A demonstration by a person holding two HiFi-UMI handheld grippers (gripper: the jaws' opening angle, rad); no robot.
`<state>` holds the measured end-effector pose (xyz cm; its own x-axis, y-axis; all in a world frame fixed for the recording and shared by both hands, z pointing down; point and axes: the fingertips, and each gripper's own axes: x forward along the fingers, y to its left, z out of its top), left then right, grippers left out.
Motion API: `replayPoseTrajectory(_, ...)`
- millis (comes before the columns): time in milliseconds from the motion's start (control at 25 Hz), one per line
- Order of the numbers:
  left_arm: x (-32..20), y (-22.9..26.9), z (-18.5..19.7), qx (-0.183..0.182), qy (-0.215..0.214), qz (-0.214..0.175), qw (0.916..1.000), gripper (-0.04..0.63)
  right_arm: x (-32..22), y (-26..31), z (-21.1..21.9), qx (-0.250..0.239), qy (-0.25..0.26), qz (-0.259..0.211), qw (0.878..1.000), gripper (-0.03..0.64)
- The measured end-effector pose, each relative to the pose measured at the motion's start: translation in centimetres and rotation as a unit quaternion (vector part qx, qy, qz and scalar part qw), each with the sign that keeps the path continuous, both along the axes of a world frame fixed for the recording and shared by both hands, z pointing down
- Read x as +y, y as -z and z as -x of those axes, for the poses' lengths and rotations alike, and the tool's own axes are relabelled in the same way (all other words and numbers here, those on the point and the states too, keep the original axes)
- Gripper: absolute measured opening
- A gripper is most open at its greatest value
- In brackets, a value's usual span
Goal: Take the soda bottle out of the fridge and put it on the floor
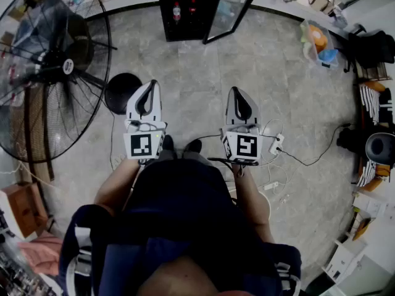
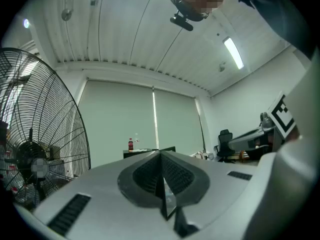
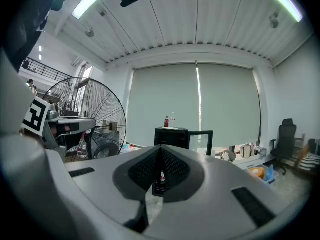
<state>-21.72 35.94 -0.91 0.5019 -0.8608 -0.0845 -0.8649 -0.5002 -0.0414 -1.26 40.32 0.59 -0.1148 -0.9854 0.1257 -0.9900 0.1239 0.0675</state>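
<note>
A black mini fridge (image 1: 185, 17) stands across the floor ahead of me, its glass door (image 1: 231, 11) swung open to the right. A soda bottle (image 1: 177, 12) with a red label stands inside it, and through the right gripper view I see a small bottle (image 3: 162, 176) in the fridge (image 3: 172, 134). Another red bottle (image 3: 166, 122) stands on top of the fridge (image 2: 150, 151). My left gripper (image 1: 151, 86) and right gripper (image 1: 236, 92) are held side by side at waist height, pointing at the fridge from well short of it. Both are shut and hold nothing.
A large standing fan (image 1: 43, 73) with a round black base (image 1: 121, 92) stands close on the left. A power strip and cables (image 1: 276, 143) lie on the floor right of my feet. A plastic bin (image 1: 319, 42), a chair (image 1: 370, 48) and boxes line the right side.
</note>
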Motion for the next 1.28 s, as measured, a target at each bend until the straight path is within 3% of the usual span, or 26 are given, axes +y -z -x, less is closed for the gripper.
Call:
replayPoseTrajectory(960, -0.7, -0.6, -0.6, -0.009, -0.015, 0.014, 0.9998, 0.023, -1.2, -0.5, -0.6, 0.014, 0.001, -0.006, 1.0, 0.02)
replayPoseTrajectory(1000, -0.7, -0.5, -0.7, -0.008, -0.015, 0.014, 0.9998, 0.023, -1.3, -0.5, -0.7, 0.013, 0.004, -0.005, 1.0, 0.029)
replayPoseTrajectory(1120, -0.7, -0.4, -0.9, -0.007, -0.016, 0.014, 0.9997, 0.023, -1.6, -0.5, -0.6, -0.005, 0.015, -0.009, 1.0, 0.173)
replayPoseTrajectory(1280, -0.9, -0.7, -1.3, -0.008, -0.017, 0.021, 0.9996, 0.023, -2.4, -0.7, -0.5, -0.01, 0.031, -0.011, 0.999, 0.274)
